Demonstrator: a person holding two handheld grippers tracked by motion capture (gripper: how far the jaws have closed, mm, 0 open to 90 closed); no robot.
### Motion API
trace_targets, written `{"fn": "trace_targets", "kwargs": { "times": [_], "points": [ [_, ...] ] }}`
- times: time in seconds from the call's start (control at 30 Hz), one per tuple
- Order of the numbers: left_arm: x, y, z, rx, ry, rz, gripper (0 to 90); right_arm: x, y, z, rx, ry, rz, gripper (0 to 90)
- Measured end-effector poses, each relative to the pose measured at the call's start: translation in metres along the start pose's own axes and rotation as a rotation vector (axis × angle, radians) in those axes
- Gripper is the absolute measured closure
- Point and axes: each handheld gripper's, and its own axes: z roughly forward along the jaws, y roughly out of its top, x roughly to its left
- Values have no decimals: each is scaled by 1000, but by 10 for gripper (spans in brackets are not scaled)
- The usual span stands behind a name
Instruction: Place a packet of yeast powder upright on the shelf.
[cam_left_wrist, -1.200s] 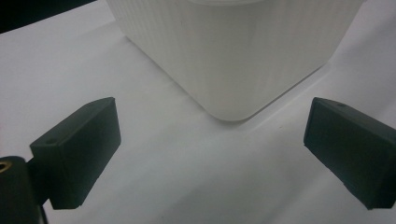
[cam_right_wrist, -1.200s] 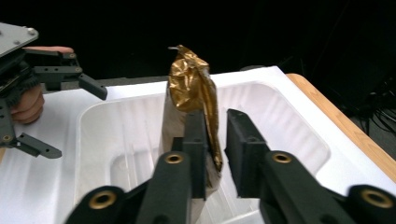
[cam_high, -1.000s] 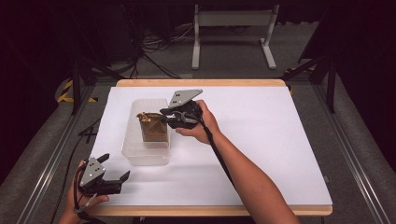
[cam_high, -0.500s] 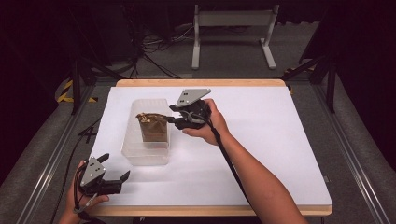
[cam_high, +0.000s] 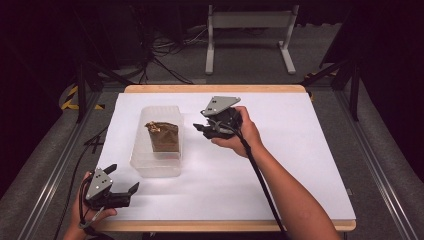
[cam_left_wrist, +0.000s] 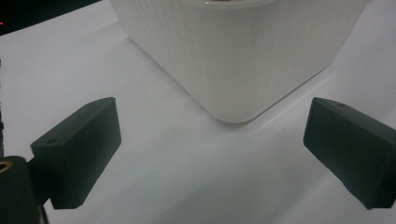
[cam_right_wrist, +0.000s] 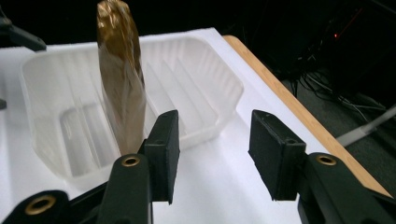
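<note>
Gold pouch (cam_right_wrist: 120, 79) stands upright in clear tray (cam_right_wrist: 205, 60); jaws empty, parted.

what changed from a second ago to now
The right hand-held gripper has drawn back from the brown packet toward the table's right; its jaws have just been opening, nothing between them. The packet stays upright in the clear tray. The left hand-held gripper stays open at the near edge.

Right gripper (cam_high: 202, 126) opening (empty), left gripper (cam_high: 122, 189) open.
</note>
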Motion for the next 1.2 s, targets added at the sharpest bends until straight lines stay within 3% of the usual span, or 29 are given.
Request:
{"fn": "trace_targets", "kwargs": {
  "times": [0.27, 0.6, 0.97, 1.1, 1.2],
  "points": [
    [0, 0, -1, -9, -1, -1, 50, -4, -16, -13, 74, -44, -27, 513],
    [0, 0, -1, -5, -1, -4, 50, -7, -36, -30, 106, -60, -28, 489],
    [0, 1, 0, 2, 0, -9, 50, -10, -63, -44, 165, -98, -22, 392],
    [1, 1, 1, 7, -1, -5, 50, -13, -73, -52, 181, -153, -10, 303],
    [1, 0, 1, 1, 0, -17, 50, -14, -79, -56, 192, -161, -8, 291]
  ]
}}
